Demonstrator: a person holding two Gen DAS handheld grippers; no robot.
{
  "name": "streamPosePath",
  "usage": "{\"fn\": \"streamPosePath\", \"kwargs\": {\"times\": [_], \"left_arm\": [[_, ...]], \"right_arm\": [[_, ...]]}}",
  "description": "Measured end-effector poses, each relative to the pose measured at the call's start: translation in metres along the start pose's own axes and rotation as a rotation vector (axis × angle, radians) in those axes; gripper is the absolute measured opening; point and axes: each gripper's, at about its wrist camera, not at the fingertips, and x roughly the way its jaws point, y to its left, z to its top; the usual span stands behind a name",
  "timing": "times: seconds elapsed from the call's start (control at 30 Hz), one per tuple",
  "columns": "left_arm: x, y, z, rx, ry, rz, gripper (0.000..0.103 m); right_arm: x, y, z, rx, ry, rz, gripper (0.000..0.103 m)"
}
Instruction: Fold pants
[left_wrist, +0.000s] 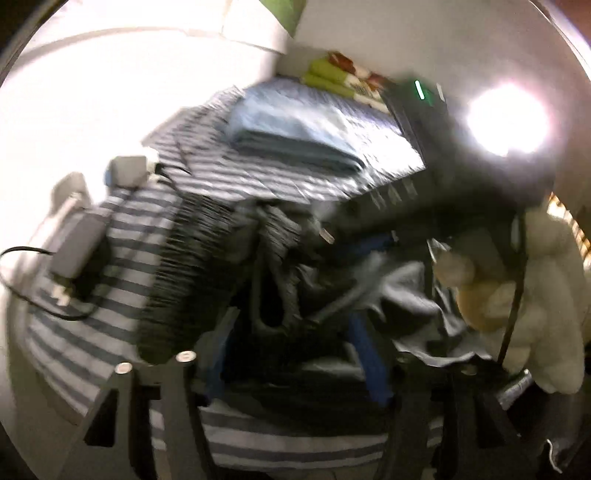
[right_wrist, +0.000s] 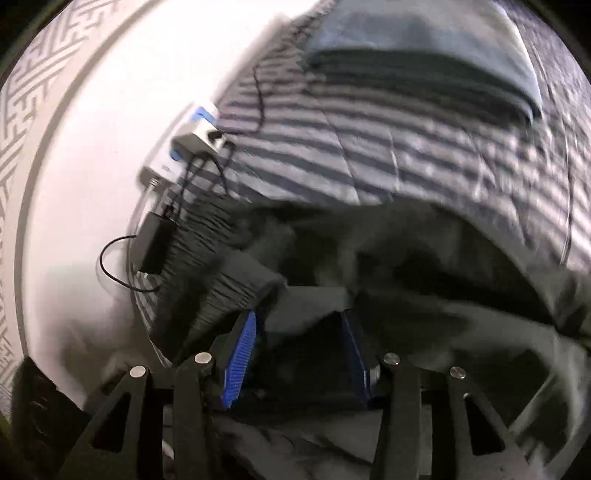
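Because the dark pants (right_wrist: 388, 258) lie crumpled on the striped bedcover (right_wrist: 369, 147), we judge them soft, light and floppy, best taken at the ribbed waistband (right_wrist: 229, 288). Our right gripper (right_wrist: 301, 332) straddles a fold, though we cannot tell whether it pinches; our left gripper (left_wrist: 295, 354) stands open over the heap. The charger brick (right_wrist: 151, 240) crowds the bed's edge; the folded blanket (right_wrist: 424, 66) limits room beyond.
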Motion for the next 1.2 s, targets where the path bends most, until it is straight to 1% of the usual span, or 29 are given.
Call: {"fn": "streamPosePath", "kwargs": {"times": [0.07,0.13,0.27,0.33,0.37,0.4,0.43,0.47,0.57,0.63,0.7,0.8,0.87,0.93,1.0,1.03,1.07,1.1,1.13,1.2], "left_arm": [[-0.004,0.008,0.002,-0.024,-0.020,0.021,0.075],[0.000,0.012,0.003,-0.036,-0.010,0.035,0.079],[0.019,0.014,0.006,-0.050,0.035,0.015,0.078],[0.025,0.009,0.006,-0.030,0.044,0.013,0.078],[0.027,0.006,0.005,-0.022,0.043,0.019,0.072],[0.028,0.005,0.005,-0.028,0.041,0.020,0.055],[0.029,0.006,0.005,-0.043,0.042,0.011,0.044],[0.029,0.007,0.005,-0.070,0.038,0.006,0.028],[0.019,0.003,0.007,-0.066,-0.008,-0.021,0.025],[0.011,-0.002,0.007,-0.055,-0.044,-0.070,0.025],[0.007,-0.009,0.008,-0.035,-0.056,-0.094,0.025],[0.010,-0.020,0.008,-0.002,-0.050,-0.102,0.025],[0.011,-0.025,0.008,0.016,-0.046,-0.102,0.025],[0.011,-0.030,0.008,0.035,-0.046,-0.105,0.024],[0.010,-0.033,0.007,0.055,-0.049,-0.101,0.024],[0.010,-0.034,0.007,0.060,-0.047,-0.097,0.023],[0.010,-0.033,0.007,0.061,-0.047,-0.084,0.023],[0.010,-0.031,0.008,0.056,-0.049,-0.076,0.022],[0.008,-0.028,0.008,0.048,-0.051,-0.073,0.022],[0.004,-0.019,0.014,0.019,-0.075,-0.060,0.022]], "right_arm": [[0.002,-0.010,-0.001,0.025,0.005,0.026,0.043],[0.003,-0.016,-0.001,0.034,0.013,0.036,0.043],[0.002,-0.017,-0.005,0.021,0.018,0.038,0.043],[0.002,-0.020,-0.006,0.025,0.023,0.038,0.043],[0.001,-0.022,-0.007,0.031,0.025,0.041,0.043],[0.000,-0.025,-0.008,0.038,0.028,0.052,0.043],[-0.002,-0.026,-0.008,0.043,0.029,0.063,0.043],[-0.005,-0.027,-0.009,0.049,0.026,0.076,0.043],[-0.025,-0.026,-0.007,0.064,-0.003,0.142,0.044],[-0.037,-0.019,-0.002,0.055,-0.011,0.166,0.046],[-0.042,-0.009,0.003,0.028,-0.002,0.150,0.051],[-0.033,0.009,0.010,0.000,0.066,0.117,0.053],[-0.022,0.014,0.011,-0.023,0.121,0.047,0.053],[-0.010,0.019,0.011,-0.058,0.160,-0.047,0.053],[-0.001,0.018,0.011,-0.061,0.184,-0.067,0.052],[0.003,0.017,0.012,-0.058,0.195,-0.078,0.049],[0.003,0.016,0.012,-0.055,0.193,-0.075,0.033],[0.003,0.016,0.012,-0.052,0.193,-0.070,0.021],[0.001,0.015,0.013,-0.045,0.189,-0.056,0.019],[-0.009,0.016,0.016,-0.027,0.141,-0.029,0.016]]}}
